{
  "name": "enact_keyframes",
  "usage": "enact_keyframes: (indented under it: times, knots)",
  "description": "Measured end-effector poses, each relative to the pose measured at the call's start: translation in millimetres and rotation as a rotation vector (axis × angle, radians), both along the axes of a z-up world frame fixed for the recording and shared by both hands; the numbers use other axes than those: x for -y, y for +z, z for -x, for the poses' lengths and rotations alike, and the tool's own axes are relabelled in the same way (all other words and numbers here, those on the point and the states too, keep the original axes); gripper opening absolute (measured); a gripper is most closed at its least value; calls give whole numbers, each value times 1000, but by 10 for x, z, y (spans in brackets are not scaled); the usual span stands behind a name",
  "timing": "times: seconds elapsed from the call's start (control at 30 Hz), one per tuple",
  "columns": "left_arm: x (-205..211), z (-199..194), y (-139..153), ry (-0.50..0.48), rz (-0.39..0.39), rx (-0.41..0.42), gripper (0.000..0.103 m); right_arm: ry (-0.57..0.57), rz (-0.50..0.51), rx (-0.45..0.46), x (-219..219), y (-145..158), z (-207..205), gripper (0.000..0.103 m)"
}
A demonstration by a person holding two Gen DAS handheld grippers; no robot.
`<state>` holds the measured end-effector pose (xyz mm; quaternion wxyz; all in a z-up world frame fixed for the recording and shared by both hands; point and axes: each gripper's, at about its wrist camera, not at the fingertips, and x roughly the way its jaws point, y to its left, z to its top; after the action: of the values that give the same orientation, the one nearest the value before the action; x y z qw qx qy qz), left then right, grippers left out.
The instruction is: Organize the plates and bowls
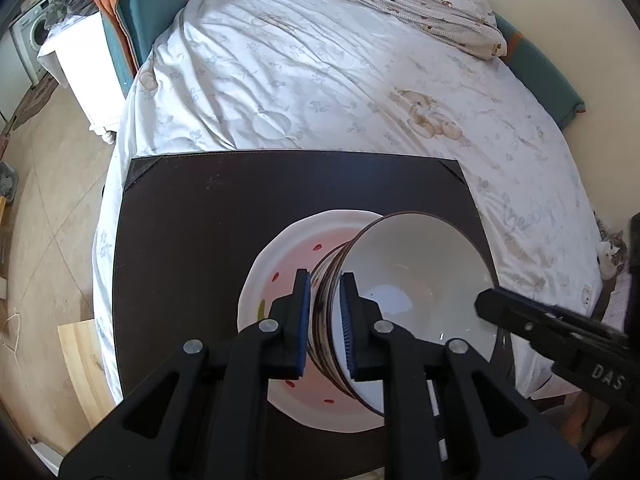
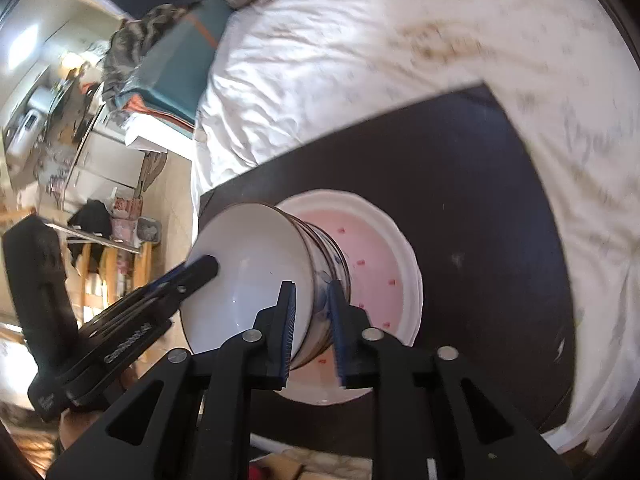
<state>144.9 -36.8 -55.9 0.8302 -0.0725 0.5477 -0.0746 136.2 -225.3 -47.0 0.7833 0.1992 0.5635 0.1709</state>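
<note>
A white bowl (image 1: 416,280) with brown rim bands sits on a pink and white plate (image 1: 288,256) with red marks, on a dark mat (image 1: 200,216). My left gripper (image 1: 325,320) has one finger inside the bowl's near wall and one outside, with small gaps showing. My right gripper (image 2: 312,320) straddles the opposite wall of the bowl (image 2: 248,272) the same way, above the plate (image 2: 376,256). The right gripper also shows in the left wrist view (image 1: 486,302) at the bowl's right rim. The left gripper shows in the right wrist view (image 2: 206,270).
The mat (image 2: 480,200) lies on a bed with a white printed sheet (image 1: 320,72). A pillow (image 1: 420,0) lies at the far end. A white bedside cabinet (image 1: 84,64) and tiled floor (image 1: 48,200) are to the left. A wooden board (image 1: 84,356) lies on the floor.
</note>
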Motion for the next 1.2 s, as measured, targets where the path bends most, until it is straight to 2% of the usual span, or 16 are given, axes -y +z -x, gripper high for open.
enact_keyframes:
  times: [0.1, 0.17, 0.2, 0.23, 0.27, 0.3, 0.5, 0.53, 0.57, 0.63, 0.7, 0.83, 0.9, 0.97, 1.03, 1.2]
  knots:
    - [-22, 41, 40, 3, -5, 2, 16, 28, 58, 56, -71, 92, 42, 21]
    - [-88, 94, 140, 20, 6, 31, 25, 37, 77, 96, -83, 162, 79, 21]
    - [-126, 135, 215, 29, -5, 57, 37, 39, 79, 110, -76, 191, 101, 23]
    - [-157, 164, 266, 39, -16, 79, 50, 38, 79, 121, -64, 217, 124, 38]
    - [-201, 208, 331, 54, -31, 106, 55, 34, 76, 132, -48, 241, 152, 68]
    - [-239, 260, 387, 64, -40, 129, 61, 23, 79, 161, -17, 290, 218, 76]
    - [-370, 739, 556, 66, -90, 225, 62, 51, 176, 243, 18, 427, 614, 79]
    - [-389, 812, 568, 76, -94, 234, 68, 48, 184, 254, 27, 446, 683, 83]
    - [-399, 895, 570, 84, -96, 237, 75, 43, 190, 268, 35, 472, 752, 92]
    - [-404, 1068, 577, 98, -99, 242, 97, 31, 198, 305, 38, 526, 914, 103]
    - [-386, 1216, 585, 117, -128, 256, 103, 29, 205, 337, 23, 563, 1080, 103]
    - [-362, 1475, 604, 107, -178, 275, 103, 11, 238, 397, -39, 615, 1315, 103]
    - [-398, 1539, 581, 127, -173, 263, 103, -6, 244, 422, -52, 635, 1408, 103]
    - [-414, 1614, 556, 146, -173, 298, 103, -17, 270, 451, -69, 643, 1479, 103]
    - [-398, 1667, 487, 138, -182, 324, 103, -13, 292, 461, -91, 614, 1497, 103]
    - [-348, 1653, 328, 118, -156, 275, 103, -49, 281, 427, -84, 415, 1497, 103]
